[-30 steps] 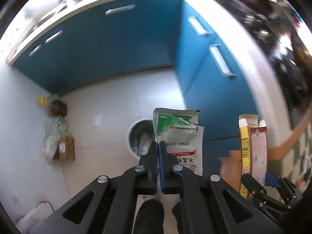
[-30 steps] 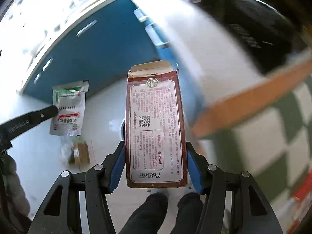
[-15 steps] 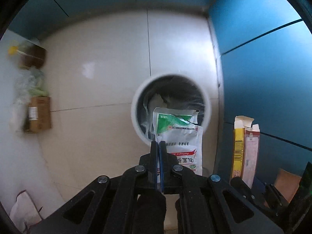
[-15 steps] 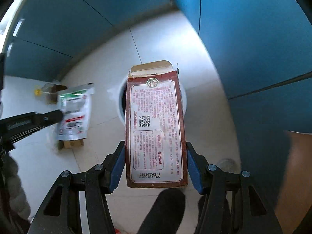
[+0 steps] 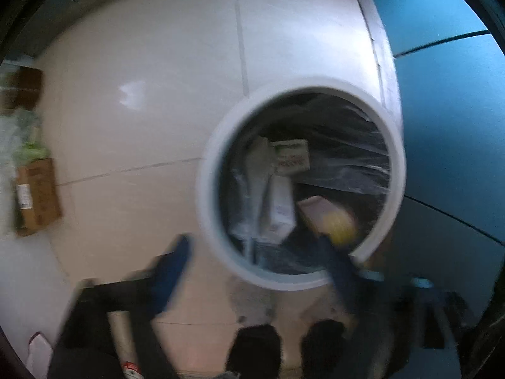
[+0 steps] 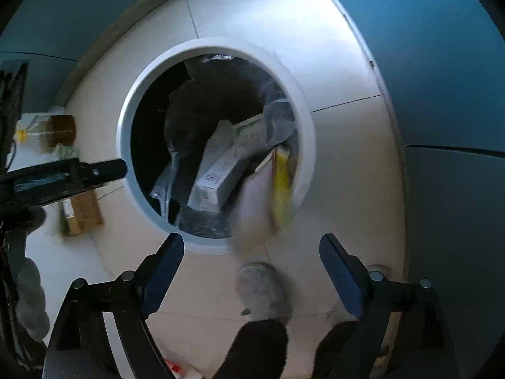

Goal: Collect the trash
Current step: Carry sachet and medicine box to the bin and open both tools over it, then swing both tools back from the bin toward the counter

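Observation:
A round white trash bin (image 5: 217, 164) (image 6: 303, 120) with a black liner stands on the floor below both grippers. My left gripper (image 5: 255, 271) is open and empty above its near rim, blurred. The green-and-white pouch (image 5: 290, 158) (image 6: 249, 129) lies inside the bin on other packaging. My right gripper (image 6: 252, 249) is open and empty over the near rim. The brown-and-yellow carton (image 6: 271, 195) (image 5: 328, 221) is blurred, falling at the bin's right rim. The left gripper's finger (image 6: 104, 169) shows at the left of the right wrist view.
Blue cabinet doors (image 5: 442, 94) (image 6: 426, 63) stand right of the bin. A cardboard box (image 5: 36, 195) (image 6: 80, 211), plastic wrappers (image 5: 22, 135) and a bottle (image 6: 53, 131) lie on the white tile floor at the left. My shoes (image 5: 252, 347) show at the bottom.
Both grippers moved down over the bin and opened. The pouch dropped into the bin and the carton left the right gripper and is falling in.

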`<state>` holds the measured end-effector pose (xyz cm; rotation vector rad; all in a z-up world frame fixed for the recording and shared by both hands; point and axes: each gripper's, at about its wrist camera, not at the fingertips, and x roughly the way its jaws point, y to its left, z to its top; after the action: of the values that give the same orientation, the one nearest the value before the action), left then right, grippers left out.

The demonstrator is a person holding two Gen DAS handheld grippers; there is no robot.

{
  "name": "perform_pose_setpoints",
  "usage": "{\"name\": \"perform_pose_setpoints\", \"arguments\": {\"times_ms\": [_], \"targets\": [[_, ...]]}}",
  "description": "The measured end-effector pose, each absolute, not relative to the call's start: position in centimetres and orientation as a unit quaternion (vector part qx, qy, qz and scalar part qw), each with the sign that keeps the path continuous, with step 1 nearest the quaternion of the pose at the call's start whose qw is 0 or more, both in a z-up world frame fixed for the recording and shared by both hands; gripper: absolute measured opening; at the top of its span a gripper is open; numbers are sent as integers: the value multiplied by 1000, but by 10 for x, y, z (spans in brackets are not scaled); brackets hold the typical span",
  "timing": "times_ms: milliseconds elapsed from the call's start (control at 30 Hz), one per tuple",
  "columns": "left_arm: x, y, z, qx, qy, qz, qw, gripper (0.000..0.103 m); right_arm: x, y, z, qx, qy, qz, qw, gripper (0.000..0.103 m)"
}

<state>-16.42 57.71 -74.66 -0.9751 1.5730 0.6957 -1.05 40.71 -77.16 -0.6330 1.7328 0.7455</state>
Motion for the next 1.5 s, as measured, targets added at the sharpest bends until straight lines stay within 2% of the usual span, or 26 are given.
{"name": "perform_pose_setpoints", "arguments": {"times_ms": [33,67,167,433,600,833,1000,1333,1500], "targets": [[-168,575,-737,-402,663,303,553,92,-11,406,-765,-269,725,312,551,101],[-173,573,-725,-391,665,311,555,94,-13,406,-758,-271,720,312,557,103],[-183,565,-690,-358,662,337,566,99,-21,411,-720,-294,690,309,585,103],[-203,532,-561,-324,621,393,595,99,-27,414,-601,-306,636,321,632,103],[-209,506,-470,-325,586,407,620,99,-32,397,-506,-301,607,335,655,103],[-214,471,-369,-305,559,406,656,99,-44,362,-368,-291,570,365,676,103],[-220,446,-306,-289,538,408,678,99,-57,341,-290,-279,549,389,685,103],[-211,399,-212,-248,519,429,696,99,-57,292,-192,-212,537,429,695,103],[-167,374,-179,-201,502,420,728,99,-19,249,-159,-135,539,415,721,103]]}}
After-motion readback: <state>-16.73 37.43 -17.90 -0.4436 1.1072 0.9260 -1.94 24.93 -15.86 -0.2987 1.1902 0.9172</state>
